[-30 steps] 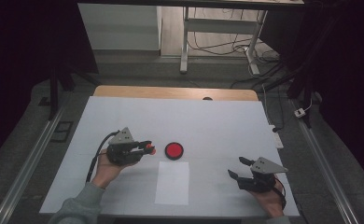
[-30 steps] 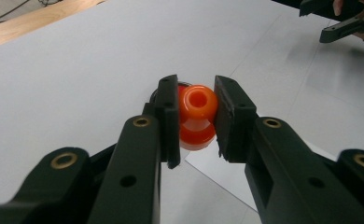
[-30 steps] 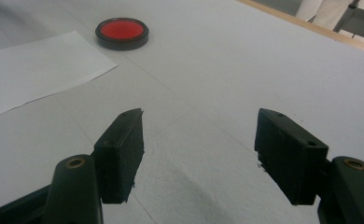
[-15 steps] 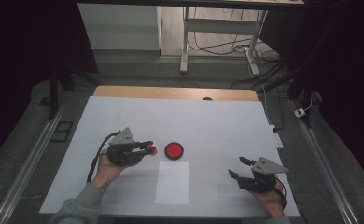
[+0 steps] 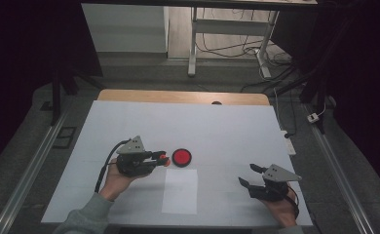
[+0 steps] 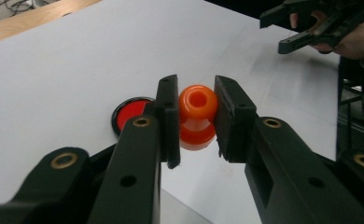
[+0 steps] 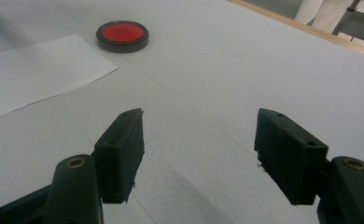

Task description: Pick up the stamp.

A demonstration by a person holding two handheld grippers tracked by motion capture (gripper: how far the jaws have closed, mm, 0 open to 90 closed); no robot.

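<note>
Left gripper (image 6: 196,119): the two black jaws are clamped on a small orange stamp-like piece (image 6: 197,116), one pad against each side of it; its rounded top, with a hole at the centre, faces the camera of the left gripper view, and it is held clear above the table. Just beyond the jaw tips and slightly to one side lies a round red pad in a black case (image 6: 129,114), flat on the white table cover (image 6: 54,70). In the high view the red pad (image 5: 181,157) sits immediately ahead of the left gripper (image 5: 162,158), with a white sheet of paper (image 5: 180,191) lying nearer the person, beside the jaws.

Right gripper (image 7: 199,144): jaws wide apart, nothing between them, hovering low over the cover. The paper (image 7: 35,70) and the red pad (image 7: 122,35) lie well ahead of its tips.
</note>
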